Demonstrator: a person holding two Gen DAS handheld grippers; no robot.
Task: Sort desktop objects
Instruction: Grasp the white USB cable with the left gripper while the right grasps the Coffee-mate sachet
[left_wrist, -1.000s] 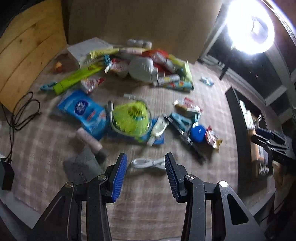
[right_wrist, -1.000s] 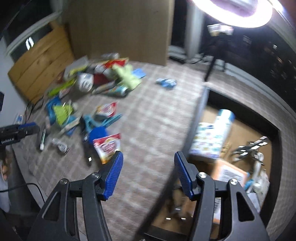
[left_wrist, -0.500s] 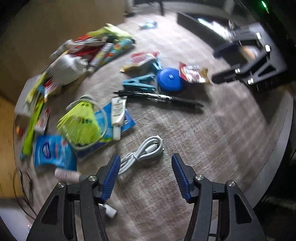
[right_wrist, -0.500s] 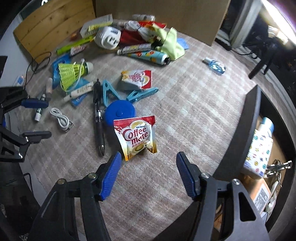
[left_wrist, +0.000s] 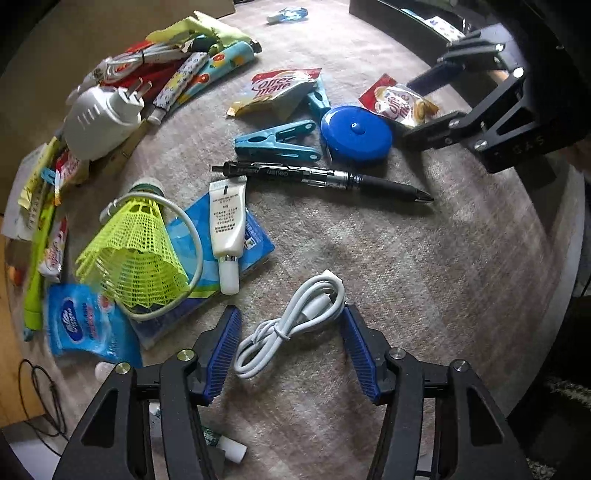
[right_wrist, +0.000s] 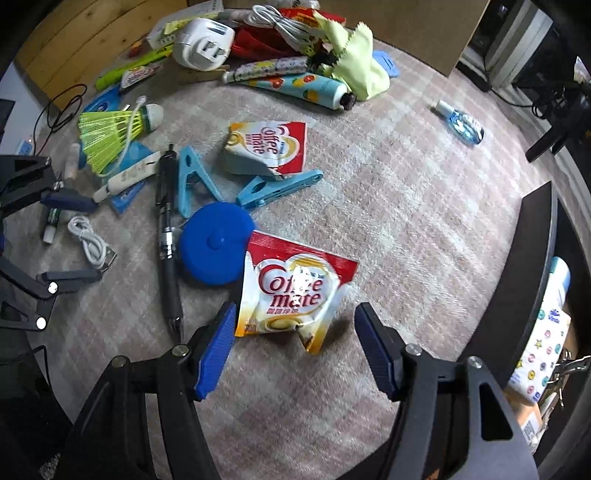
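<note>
My left gripper (left_wrist: 290, 332) is open, low over the cloth, its blue pads either side of a coiled white USB cable (left_wrist: 291, 325), also seen in the right wrist view (right_wrist: 90, 243). My right gripper (right_wrist: 295, 332) is open, its pads flanking a red Coffee mate sachet (right_wrist: 291, 291), which shows in the left wrist view (left_wrist: 397, 103). Between them lie a blue round tape measure (right_wrist: 216, 249), a black pen (right_wrist: 166, 229), two blue clothes pegs (right_wrist: 277, 186) and a second Coffee mate sachet (right_wrist: 267, 147).
A yellow shuttlecock (left_wrist: 136, 251), white tube (left_wrist: 227, 229), blue tissue pack (left_wrist: 86, 325) and white plug adapter (left_wrist: 101, 118) lie at the left. A pile with a patterned tube (right_wrist: 306, 86) and yellow cloth (right_wrist: 356, 64) is at the back. A black storage box (right_wrist: 532, 273) stands right.
Both grippers have dropped lower and moved forward. The left now straddles the white cable; the right now straddles the near Coffee mate sachet. Both stayed open.
</note>
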